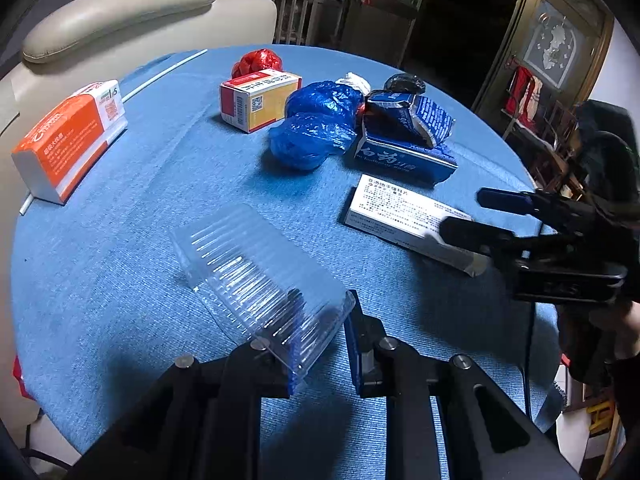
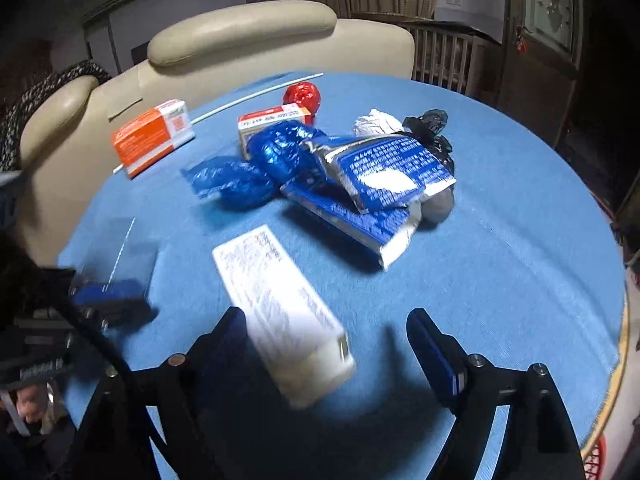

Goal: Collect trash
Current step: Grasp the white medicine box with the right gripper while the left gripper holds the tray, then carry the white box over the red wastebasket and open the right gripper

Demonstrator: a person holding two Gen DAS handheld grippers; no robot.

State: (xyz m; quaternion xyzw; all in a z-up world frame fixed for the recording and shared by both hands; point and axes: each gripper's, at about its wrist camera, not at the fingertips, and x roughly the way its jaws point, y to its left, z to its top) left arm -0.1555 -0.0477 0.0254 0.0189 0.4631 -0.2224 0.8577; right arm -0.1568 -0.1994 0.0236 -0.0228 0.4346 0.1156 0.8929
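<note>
In the left wrist view my left gripper (image 1: 324, 300) is shut on the near rim of a clear ribbed plastic tray (image 1: 248, 264), which slants over the blue tablecloth (image 1: 120, 280). My right gripper (image 2: 326, 320) stands open astride the near end of a white printed medicine box (image 2: 276, 304). The box lies against the left finger, with a wide gap to the right finger (image 2: 432, 348). From the left wrist view the right gripper (image 1: 460, 212) comes in from the right over the same white box (image 1: 400, 212).
Farther back lie crumpled blue plastic bags (image 1: 316, 128), a torn blue carton (image 1: 404, 136), a red-and-yellow box (image 1: 258, 100), a red wrapper (image 1: 258, 62), white tissue (image 1: 354, 80), a black bag (image 1: 404, 84) and an orange-and-white box (image 1: 68, 140). A beige sofa (image 1: 120, 12) borders the table.
</note>
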